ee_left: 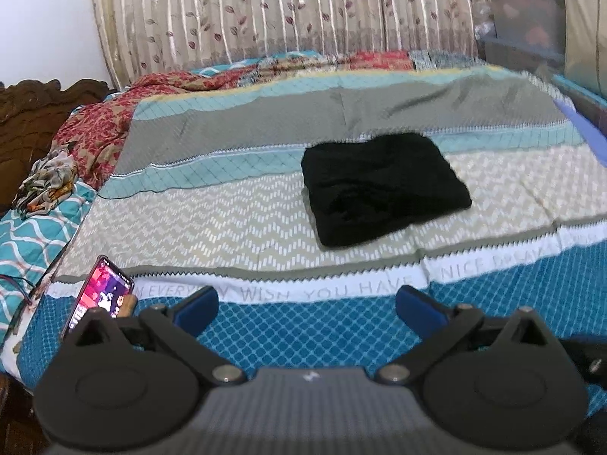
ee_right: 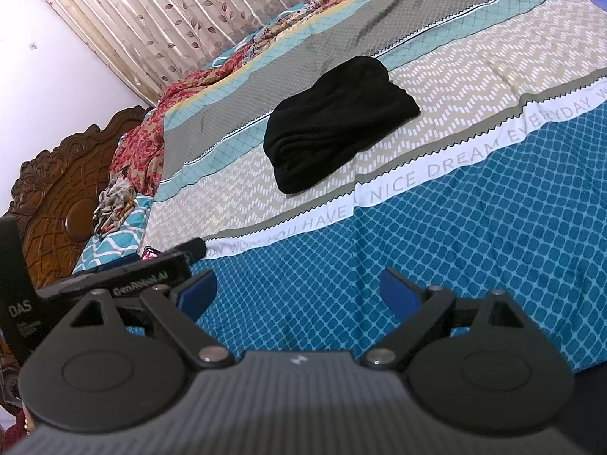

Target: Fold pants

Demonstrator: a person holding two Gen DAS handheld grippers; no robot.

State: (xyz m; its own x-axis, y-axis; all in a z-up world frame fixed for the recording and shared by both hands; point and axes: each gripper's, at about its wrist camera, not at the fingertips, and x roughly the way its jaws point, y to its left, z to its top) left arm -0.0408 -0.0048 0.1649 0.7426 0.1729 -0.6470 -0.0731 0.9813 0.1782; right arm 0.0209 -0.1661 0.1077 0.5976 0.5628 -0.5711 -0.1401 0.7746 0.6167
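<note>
Patterned bed (ee_left: 265, 204), folded black pants (ee_left: 383, 185), phone (ee_left: 100, 292)

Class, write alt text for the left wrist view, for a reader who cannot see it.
Black pants, folded into a compact rectangle, lie on a patterned bedspread. The left tool hovers open and empty near the bed's front edge, apart from the pants. A lit phone sits at lower left, and a floral curtain hangs behind.

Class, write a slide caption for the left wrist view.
Open left gripper faces folded black pants on the patterned bedspread.
</note>
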